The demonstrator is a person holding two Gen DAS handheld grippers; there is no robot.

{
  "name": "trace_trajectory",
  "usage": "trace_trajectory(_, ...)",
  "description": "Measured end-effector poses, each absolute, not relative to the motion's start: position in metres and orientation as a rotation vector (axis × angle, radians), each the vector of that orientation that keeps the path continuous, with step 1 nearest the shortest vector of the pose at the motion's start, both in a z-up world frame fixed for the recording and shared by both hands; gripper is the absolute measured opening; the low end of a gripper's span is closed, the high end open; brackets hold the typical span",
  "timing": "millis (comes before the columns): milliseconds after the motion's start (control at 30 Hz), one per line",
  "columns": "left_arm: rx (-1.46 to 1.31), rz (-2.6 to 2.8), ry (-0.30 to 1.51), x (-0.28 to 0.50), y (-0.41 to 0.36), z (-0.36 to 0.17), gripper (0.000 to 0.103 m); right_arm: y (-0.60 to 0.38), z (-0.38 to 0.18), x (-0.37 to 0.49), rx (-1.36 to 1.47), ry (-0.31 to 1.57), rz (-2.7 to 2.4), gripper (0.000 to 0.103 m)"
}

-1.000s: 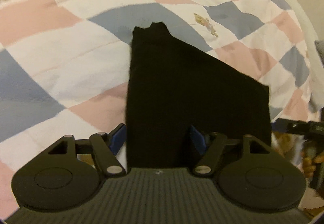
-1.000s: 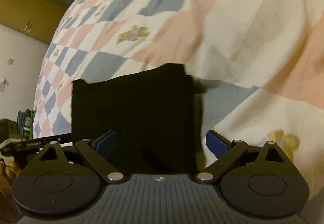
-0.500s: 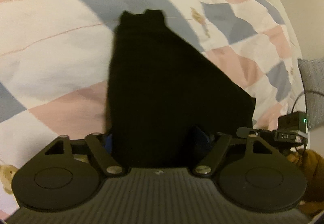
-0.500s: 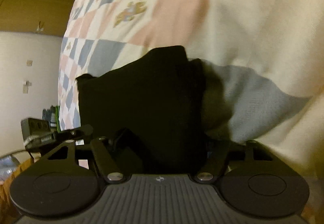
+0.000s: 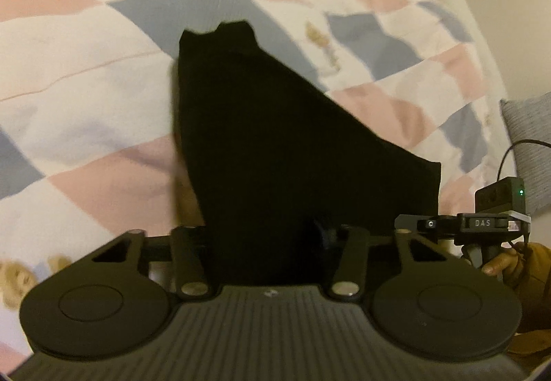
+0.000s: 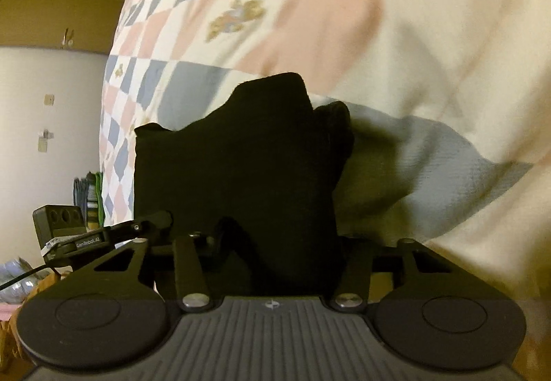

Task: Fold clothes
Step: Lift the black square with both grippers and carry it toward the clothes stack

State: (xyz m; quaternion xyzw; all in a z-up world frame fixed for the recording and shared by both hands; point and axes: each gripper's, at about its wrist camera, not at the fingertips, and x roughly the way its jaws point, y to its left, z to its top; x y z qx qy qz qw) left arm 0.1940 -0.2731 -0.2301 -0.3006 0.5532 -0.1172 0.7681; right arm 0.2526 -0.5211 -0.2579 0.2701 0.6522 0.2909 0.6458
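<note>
Checked pink, blue-grey and cream quilted bedspread [image 5: 86, 78] is filling both views. Black fabric garment [image 5: 275, 140] is lying on it, running from 12 o'clock down to 6. We are clamping its near edge in left gripper [image 5: 265, 243], fingers closed into cloth. We are pinching other near corner with right gripper [image 6: 275, 243], fingers likewise drawn in on fabric. Hand in mustard sleeve [image 5: 499, 264] is showing at 4 o'clock of left view.

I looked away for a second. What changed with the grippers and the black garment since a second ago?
Both grippers closed from open onto the near edge of the black garment and began lifting it, bunching it up. The checkered quilt stays spread underneath.
</note>
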Motion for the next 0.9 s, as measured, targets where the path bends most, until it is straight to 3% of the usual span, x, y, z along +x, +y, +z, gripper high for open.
trace_trajectory(333,-0.806,-0.053,0.966,0.085,-0.204,-0.152,0.033,-0.442,-0.162,0.261,0.436,1.478,0.86,0.041)
trace_trajectory(633,-0.87,0.21,0.759,-0.045,-0.085,-0.091,0.032,-0.241,-0.113,0.238,0.228,1.541,1.169,0.041)
trace_trajectory(900,-0.839,0.354,0.681,-0.132,0.097,-0.041,0.032,-0.03,-0.084,0.172,0.154,1.549,1.316,0.041)
